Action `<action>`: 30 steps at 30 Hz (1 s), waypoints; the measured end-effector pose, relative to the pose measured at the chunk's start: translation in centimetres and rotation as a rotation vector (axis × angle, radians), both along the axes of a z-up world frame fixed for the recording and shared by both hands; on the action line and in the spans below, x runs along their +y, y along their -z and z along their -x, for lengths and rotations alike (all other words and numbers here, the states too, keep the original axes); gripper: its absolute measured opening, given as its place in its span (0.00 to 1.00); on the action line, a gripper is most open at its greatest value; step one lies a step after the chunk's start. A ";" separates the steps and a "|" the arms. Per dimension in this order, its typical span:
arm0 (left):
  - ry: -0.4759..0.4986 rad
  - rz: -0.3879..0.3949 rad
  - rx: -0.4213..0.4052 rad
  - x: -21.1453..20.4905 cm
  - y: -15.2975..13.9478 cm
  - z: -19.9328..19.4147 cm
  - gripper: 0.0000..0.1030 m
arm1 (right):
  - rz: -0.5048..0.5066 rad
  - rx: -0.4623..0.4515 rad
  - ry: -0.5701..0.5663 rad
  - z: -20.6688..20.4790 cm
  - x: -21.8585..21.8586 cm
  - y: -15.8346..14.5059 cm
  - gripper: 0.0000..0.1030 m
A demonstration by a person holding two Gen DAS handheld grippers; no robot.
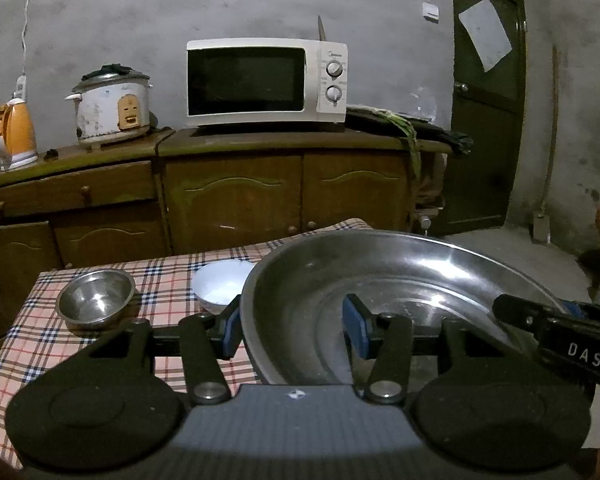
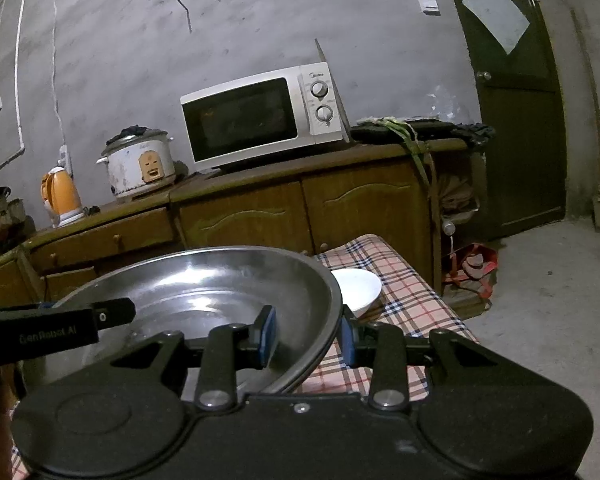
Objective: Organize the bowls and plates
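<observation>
A large steel basin (image 1: pixel 380 280) sits over the checked table, with both grippers on its rim. My left gripper (image 1: pixel 296 326) straddles the basin's left rim, one blue pad inside and one outside, with a wide gap between them. My right gripper (image 2: pixel 308 334) straddles the basin (image 2: pixel 204 292) at its right rim and looks closed on it. A small steel bowl (image 1: pixel 96 298) stands at the table's left. A white bowl (image 1: pixel 220 286) sits behind the basin; it also shows in the right wrist view (image 2: pixel 358 290).
The checked tablecloth (image 1: pixel 32 344) covers the table. Behind it runs a wooden cabinet (image 1: pixel 236 192) with a microwave (image 1: pixel 266 82), a rice cooker (image 1: pixel 112 108) and an orange kettle (image 1: pixel 16 136). A dark door (image 1: pixel 488 100) stands at the right.
</observation>
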State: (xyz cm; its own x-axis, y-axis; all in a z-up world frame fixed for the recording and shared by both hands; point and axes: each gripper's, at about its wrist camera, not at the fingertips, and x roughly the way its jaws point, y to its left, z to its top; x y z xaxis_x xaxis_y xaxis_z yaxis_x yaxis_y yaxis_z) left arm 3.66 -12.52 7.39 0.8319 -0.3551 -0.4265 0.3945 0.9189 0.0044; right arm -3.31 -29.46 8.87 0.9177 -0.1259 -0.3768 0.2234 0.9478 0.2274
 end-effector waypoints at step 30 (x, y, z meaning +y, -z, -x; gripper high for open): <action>-0.068 -0.012 0.011 2.7 0.5 -0.5 0.49 | 0.016 0.040 -0.081 -1.7 3.0 0.8 0.41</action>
State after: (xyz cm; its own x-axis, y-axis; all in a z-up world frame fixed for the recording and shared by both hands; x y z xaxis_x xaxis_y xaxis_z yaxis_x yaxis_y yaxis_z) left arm 4.19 -9.82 6.84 0.8489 -0.2927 -0.4401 0.3314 0.9434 0.0117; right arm -1.58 -26.45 8.09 0.9093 -0.0581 -0.4121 0.1544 0.9667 0.2043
